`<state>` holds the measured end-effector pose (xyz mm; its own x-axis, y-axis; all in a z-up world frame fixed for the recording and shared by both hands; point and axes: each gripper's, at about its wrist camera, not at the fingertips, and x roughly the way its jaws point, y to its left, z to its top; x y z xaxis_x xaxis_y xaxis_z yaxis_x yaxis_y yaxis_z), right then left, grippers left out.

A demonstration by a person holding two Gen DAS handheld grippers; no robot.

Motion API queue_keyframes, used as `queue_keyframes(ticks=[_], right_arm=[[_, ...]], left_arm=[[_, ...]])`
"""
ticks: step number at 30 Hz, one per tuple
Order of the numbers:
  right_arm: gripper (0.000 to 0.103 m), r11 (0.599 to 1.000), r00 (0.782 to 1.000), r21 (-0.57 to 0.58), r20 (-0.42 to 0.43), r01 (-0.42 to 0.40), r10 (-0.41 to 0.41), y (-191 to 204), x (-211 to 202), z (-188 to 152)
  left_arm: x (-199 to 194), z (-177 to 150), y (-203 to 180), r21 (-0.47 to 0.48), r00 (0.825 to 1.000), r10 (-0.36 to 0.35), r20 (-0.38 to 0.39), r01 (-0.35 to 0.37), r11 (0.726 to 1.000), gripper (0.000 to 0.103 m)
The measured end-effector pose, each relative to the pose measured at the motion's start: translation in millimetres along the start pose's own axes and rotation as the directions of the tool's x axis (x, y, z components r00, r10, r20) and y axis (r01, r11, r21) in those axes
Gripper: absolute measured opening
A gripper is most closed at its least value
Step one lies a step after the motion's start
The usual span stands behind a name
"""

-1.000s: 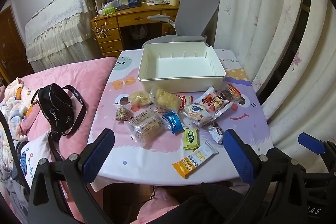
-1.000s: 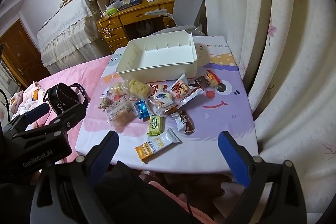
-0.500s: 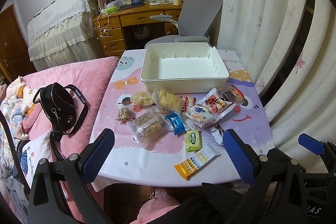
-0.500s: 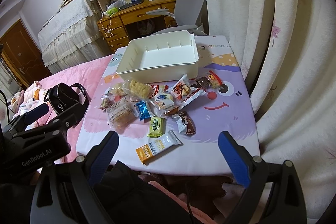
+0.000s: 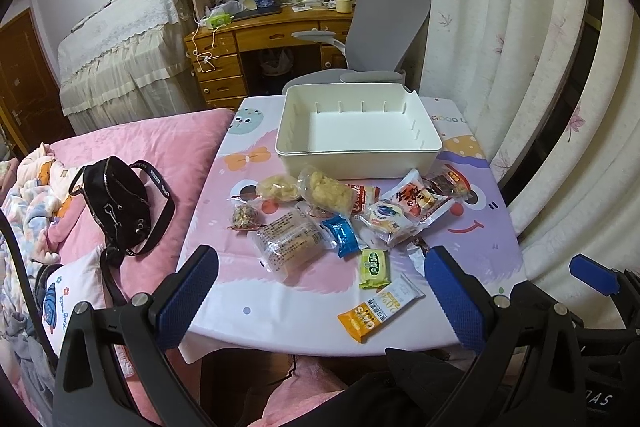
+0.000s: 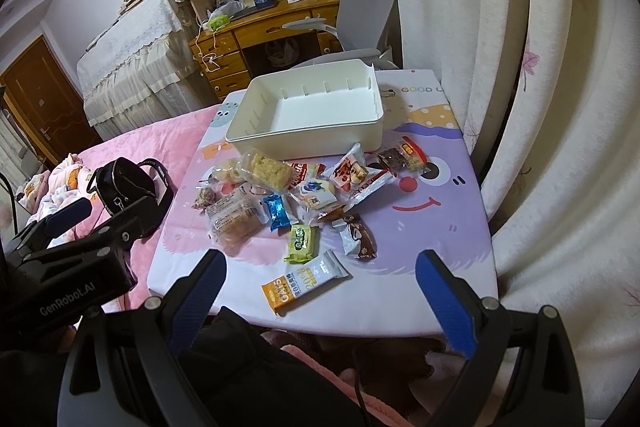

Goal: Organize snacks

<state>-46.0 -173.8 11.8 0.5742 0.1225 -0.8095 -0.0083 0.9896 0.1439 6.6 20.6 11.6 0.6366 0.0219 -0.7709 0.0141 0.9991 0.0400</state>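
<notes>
Right now both sets of tongs hang above the near edge of the worktop [image 5: 492, 227], a small table under a pink and purple cartoon cloth. The left tongs [image 5: 320, 291] are spread wide with nothing between their blue-padded fingers [image 5: 188, 291], and the right tongs [image 6: 320, 291] are likewise released and carry nothing.

An empty cream plastic bin [image 5: 356, 157] with slotted inner walls stands at the far end of the worktop. Just in front of it lies a loose heap of wrapped snacks, some overlapping. Nearest the tongs is an orange and white oat bar [image 5: 378, 307], and just beyond it a small green packet [image 5: 375, 267]. Further in lie a blue foil packet [image 5: 342, 233], a clear bag of layered biscuits [image 5: 290, 241] and a clear bag of yellow puffed rice cake [image 5: 324, 189] touching the bin's front wall. A dark brown wrapped bar [image 6: 358, 235] lies to the right of the green packet in the right wrist view.

Left of the worktop, a black handbag [image 5: 116, 203] rests on a pink bedspread [image 5: 168, 143].
</notes>
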Motion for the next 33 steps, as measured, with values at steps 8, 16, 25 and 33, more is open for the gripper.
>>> queue_keyframes(ticks=[8, 16, 25, 33], right_arm=[[0.096, 1.0, 1.0, -0.01, 0.004, -0.009, 0.009, 0.5, -4.1, 1.4], [0.096, 0.999, 1.0, -0.016, -0.003, -0.031, 0.031, 0.8, -2.9, 0.7], [0.096, 0.999, 0.999, 0.019, 0.002, -0.042, 0.042, -1.1, 4.6, 2.6], [0.096, 0.998, 1.0, 0.068, 0.003, -0.013, 0.013, 11.1, 15.7, 11.4]], left_arm=[[-1.2, -8.3, -6.9, -0.018, 1.0, 0.009, -0.008, -0.009, 1.0, 0.102], [-3.7, -12.8, -1.4, -0.045, 1.0, 0.018, -0.021, -0.019, 0.999, 0.102], [-1.2, -10.8, 13.7, -0.06, 1.0, 0.003, -0.024, -0.004, 0.998, 0.102], [14.1, 5.3, 39.6, -0.041, 0.999, 0.01, -0.031, -0.011, 0.999, 0.102]])
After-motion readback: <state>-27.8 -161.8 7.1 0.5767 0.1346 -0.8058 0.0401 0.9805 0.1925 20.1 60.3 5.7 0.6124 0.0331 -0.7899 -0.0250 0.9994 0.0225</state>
